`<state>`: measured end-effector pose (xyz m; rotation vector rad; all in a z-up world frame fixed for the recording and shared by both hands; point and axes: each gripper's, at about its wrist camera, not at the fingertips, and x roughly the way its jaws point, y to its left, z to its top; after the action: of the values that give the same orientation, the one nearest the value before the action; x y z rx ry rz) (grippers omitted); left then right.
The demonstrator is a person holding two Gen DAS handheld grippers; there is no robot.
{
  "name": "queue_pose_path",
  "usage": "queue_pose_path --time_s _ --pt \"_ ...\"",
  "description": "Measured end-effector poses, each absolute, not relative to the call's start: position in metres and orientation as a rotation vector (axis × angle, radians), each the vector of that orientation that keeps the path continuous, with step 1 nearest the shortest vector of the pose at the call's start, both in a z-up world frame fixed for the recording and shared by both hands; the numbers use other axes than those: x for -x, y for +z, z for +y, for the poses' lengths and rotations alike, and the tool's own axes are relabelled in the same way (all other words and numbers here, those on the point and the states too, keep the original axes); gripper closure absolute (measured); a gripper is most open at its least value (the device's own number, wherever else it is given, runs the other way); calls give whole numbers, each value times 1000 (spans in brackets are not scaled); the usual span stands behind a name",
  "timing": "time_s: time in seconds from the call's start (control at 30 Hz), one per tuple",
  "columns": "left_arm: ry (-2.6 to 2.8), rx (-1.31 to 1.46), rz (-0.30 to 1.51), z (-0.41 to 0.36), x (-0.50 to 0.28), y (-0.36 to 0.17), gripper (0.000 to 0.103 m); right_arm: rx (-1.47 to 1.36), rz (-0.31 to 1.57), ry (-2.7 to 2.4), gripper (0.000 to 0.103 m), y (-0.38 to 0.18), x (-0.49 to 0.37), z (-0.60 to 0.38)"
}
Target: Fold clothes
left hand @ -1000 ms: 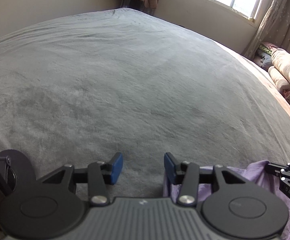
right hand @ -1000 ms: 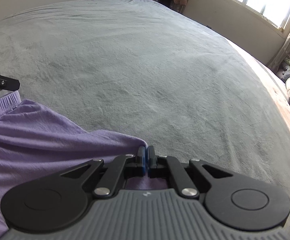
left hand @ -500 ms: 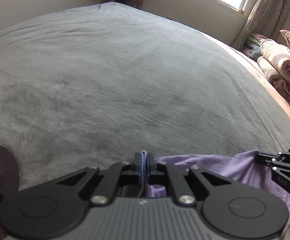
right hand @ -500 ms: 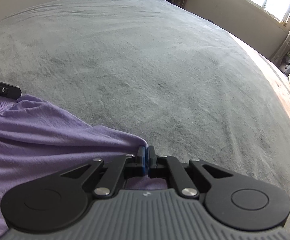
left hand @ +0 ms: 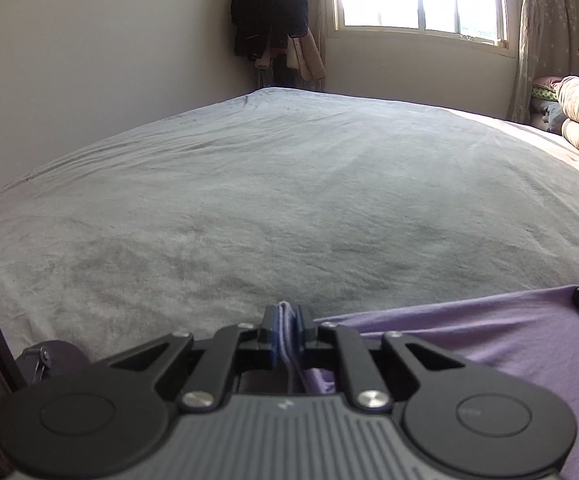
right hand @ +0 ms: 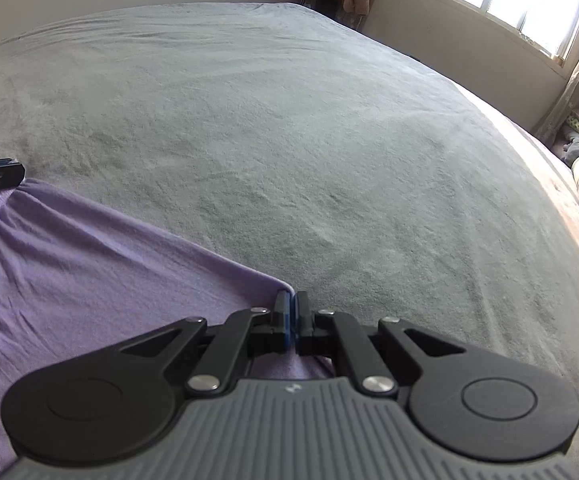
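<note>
1. the left gripper (left hand: pixel 286 330) is pinched tight on a corner of the purple garment (left hand: pixel 489 336); a ribbed, pale edge of cloth stands up between its blue pads, so it holds what looks like a banded hem or waistband
2. the right gripper (right hand: pixel 290 322) is likewise clamped on the garment's other near corner; its pads meet with only a thin layer of cloth between them
3. the garment hangs or stretches between the two tools, over the near edge of the grey bed cover (left hand: pixel 289 200); its top edge runs taut from one gripper straight to the other, so its long axis lies across, left to right, not away from the person
4. from the left tool the cloth spreads to the right; from the right tool it spreads to the left; neither hand is nearer, each owns one corner
5. the open bed lies straight ahead of both; any laying-out or fold, as i judge it, would need both corners carried forward together, level, to keep that edge straight
6. how far the folding has got cannot be told
</note>
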<state>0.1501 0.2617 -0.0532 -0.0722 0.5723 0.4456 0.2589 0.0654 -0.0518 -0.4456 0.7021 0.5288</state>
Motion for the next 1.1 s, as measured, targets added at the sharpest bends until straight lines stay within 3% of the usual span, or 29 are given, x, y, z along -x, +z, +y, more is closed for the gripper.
queue_pose_path --time_s 0.07,0.13,0.2,0.43,0.6,0.97,1.03,1.1 --pt "426 102 570 265 -148 -51 80 400 729 530 88 -43 -259 55" --pt "401 149 562 268 -145 -45 46 350 759 532 66 -32 -259 43" --pt "380 184 540 266 -142 -37 34 327 760 529 60 -20 -255 24" --pt "277 212 537 221 -140 -6 25 314 782 392 60 18 -241 -82" --pt "119 175 584 161 -141 0 24 260 799 310 58 27 -219 -159" --pt "-272 14 662 19 -146 -17 26 81 904 285 58 -10 -193 -255" --pt "-370 -15 662 -3 -143 -21 26 33 928 289 67 -19 -191 -270" --pt "-454 -65 662 -28 -139 -28 26 -30 942 292 68 -28 -189 -283"
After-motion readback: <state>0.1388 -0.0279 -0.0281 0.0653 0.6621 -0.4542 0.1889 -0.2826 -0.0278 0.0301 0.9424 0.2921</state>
